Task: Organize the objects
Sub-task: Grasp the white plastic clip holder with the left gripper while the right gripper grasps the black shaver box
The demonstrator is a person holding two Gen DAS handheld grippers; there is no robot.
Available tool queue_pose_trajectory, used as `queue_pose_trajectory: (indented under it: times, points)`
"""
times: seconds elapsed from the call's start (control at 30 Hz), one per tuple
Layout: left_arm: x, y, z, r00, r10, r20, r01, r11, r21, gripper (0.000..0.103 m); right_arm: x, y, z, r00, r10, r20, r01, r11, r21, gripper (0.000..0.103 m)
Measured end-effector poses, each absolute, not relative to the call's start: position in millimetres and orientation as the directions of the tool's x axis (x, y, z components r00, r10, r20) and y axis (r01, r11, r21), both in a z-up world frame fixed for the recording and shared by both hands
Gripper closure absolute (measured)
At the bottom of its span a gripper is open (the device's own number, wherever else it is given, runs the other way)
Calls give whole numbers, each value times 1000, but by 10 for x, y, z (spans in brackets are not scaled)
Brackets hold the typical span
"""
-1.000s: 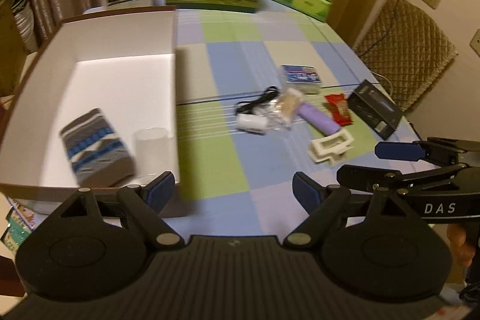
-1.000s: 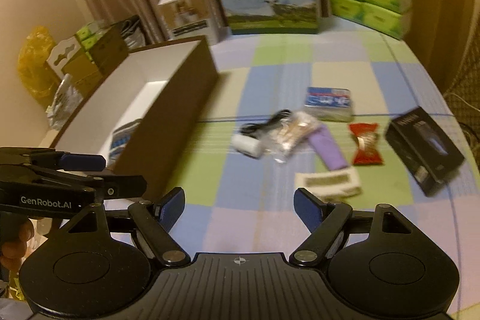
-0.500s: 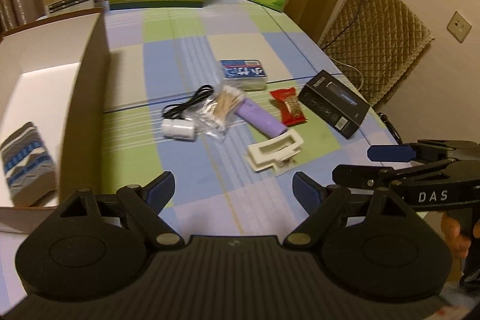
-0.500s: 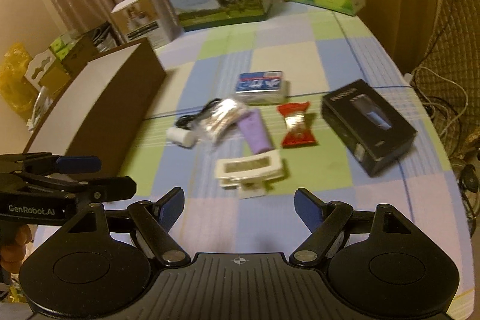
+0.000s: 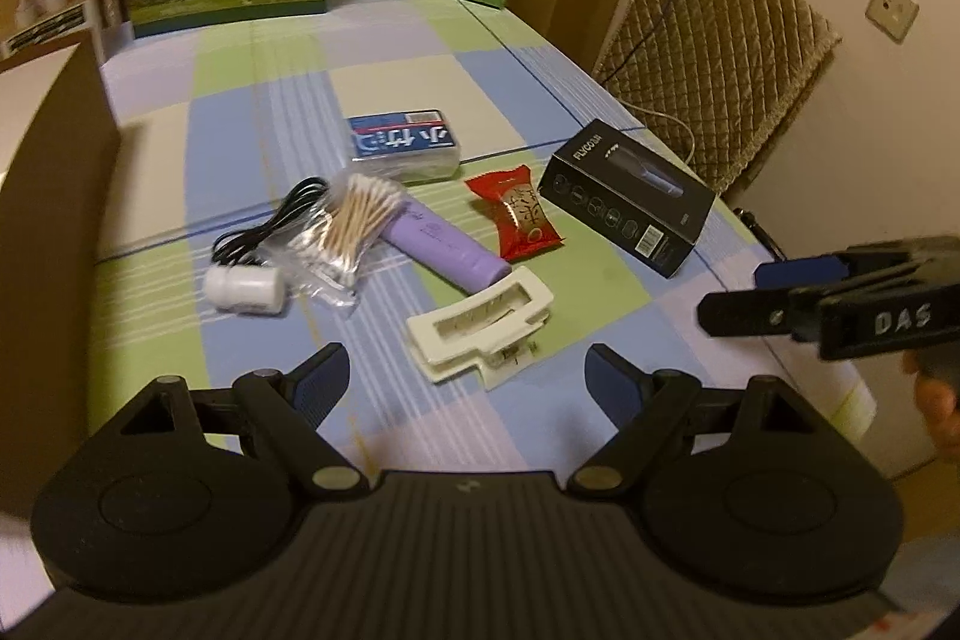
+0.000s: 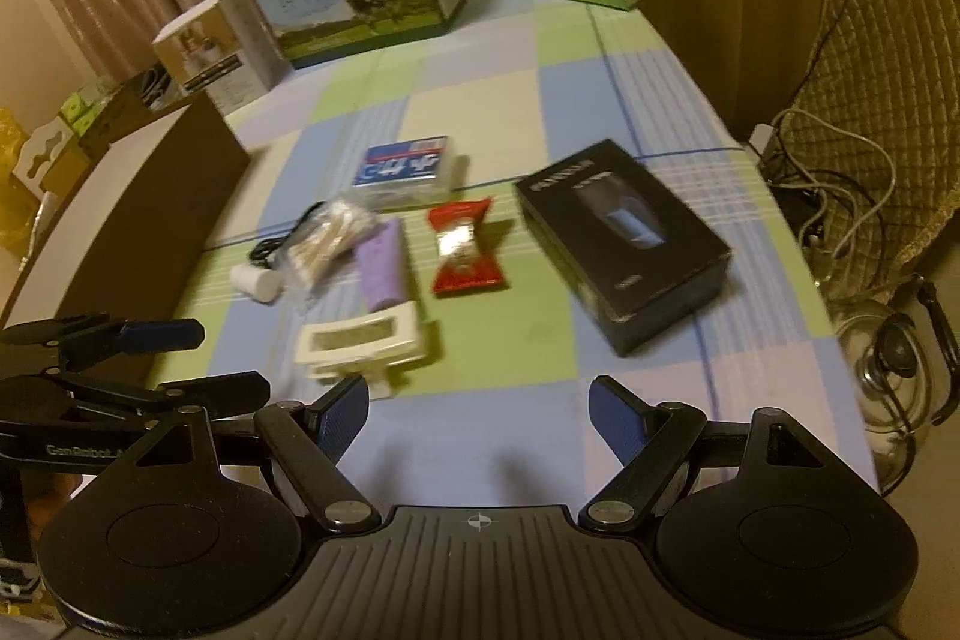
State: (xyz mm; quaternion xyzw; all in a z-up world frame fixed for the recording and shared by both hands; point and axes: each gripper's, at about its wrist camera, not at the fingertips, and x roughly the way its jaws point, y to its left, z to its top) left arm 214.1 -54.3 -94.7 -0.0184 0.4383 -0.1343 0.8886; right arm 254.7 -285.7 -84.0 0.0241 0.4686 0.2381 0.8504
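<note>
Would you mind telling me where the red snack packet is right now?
The red snack packet lies on the checked tablecloth mid-table in both views, between the purple tube and the black box, just beyond the white hair clip.

Both wrist cameras look forward and down over the checked tablecloth (image 5: 420,40) from its near edge, close above it. The left view sits left of the white hair clip (image 5: 480,328), facing it head-on; the right view sits to that clip's (image 6: 360,343) right. Both share the clip, the black box (image 5: 627,196) (image 6: 624,238) right of it, and each other's gripper.
</note>
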Motion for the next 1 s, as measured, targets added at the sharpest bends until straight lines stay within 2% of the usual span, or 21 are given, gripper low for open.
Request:
queue_pose_trajectory:
  times: [0.33,0.57,0.7,0.9,0.97,1.0]
  points:
    - [2617,-890,-1359,547,-252,-798,351,935,-55,20,2709,-3220,-923,452,399,-798,-333,905,264,25]
    - [2753,-1018,-1573,492,-244,-836,391,920,-38,22,2753,-3398,-982,449,380,-809,-294,917,269,25]
    - [2634,-1064,-1584,449,-266,-853,400,914,-75,23,2789,-3449,-1006,448,375,-811,-281,921,270,25]
    - [2591,-1079,-1549,453,-284,-845,329,934,-138,31,2853,-3480,-1044,444,370,-816,-274,923,270,25]
    - [2644,-1106,-1591,443,-263,-857,321,939,-122,40,2860,-3482,-1044,444,372,-815,-276,922,271,25]
    - [2667,-1117,-1612,435,-256,-863,324,939,-115,48,2862,-3485,-1045,446,373,-814,-276,922,271,25]
